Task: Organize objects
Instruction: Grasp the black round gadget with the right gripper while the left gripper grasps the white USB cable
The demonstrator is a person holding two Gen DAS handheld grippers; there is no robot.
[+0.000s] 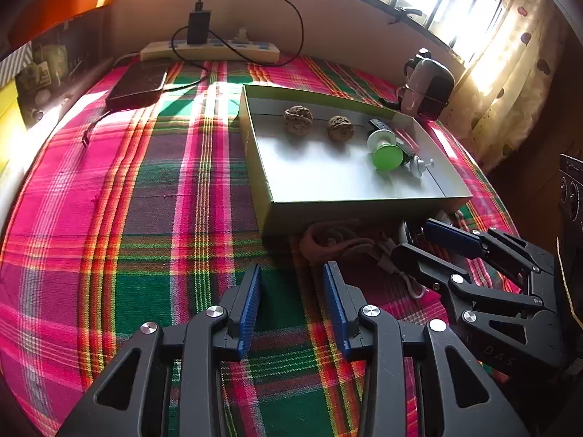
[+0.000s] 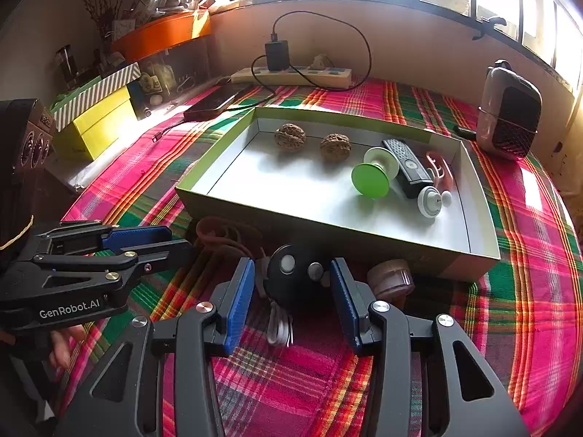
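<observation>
My right gripper (image 2: 291, 266) is shut on a black round device (image 2: 291, 280), just in front of the shallow green-rimmed box (image 2: 328, 223). A white cable (image 2: 280, 329) dangles from the device. In the box lie two walnuts (image 2: 289, 137), a green and white spool (image 2: 371, 178), a dark remote (image 2: 410, 167), a pink clip (image 2: 441, 171) and a small white knob (image 2: 430, 200). My left gripper (image 1: 292, 268) stands open over bare plaid cloth, nothing between its pads. In its view the right gripper (image 1: 410, 238) is low at the box's (image 1: 364, 202) near corner.
A brown strap (image 2: 226, 233) and a small brown jar (image 2: 391, 280) lie by the box front. At the back are a power strip (image 2: 291, 74) with a charger and a dark phone (image 2: 215, 103). A grey-black appliance (image 2: 508, 123) stands right; yellow boxes (image 2: 98, 123) stand left.
</observation>
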